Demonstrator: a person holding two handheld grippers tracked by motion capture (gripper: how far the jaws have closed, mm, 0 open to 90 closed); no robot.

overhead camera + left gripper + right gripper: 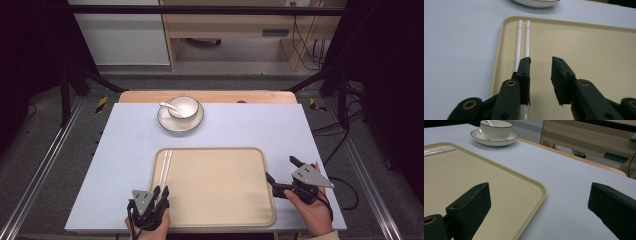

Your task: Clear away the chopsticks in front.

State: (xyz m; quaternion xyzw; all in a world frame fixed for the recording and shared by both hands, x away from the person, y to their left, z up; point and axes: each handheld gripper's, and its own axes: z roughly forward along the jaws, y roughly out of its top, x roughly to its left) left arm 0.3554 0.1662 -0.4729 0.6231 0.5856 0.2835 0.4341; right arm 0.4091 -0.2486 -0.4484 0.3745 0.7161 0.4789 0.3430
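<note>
The chopsticks [165,161] are the pair I am working with: two thin white sticks, straight and plain, lying flat and side by side, almost touching along their length. They rest inside the tray [260,156] along its left edge, running from near the far left corner back toward me. In my left gripper view the chopsticks [522,40] lie just inside the raised rim of the tray [499,57], their squared far ends level with each other. The tray is a beige rounded rectangle, flat on the table before me.
</note>
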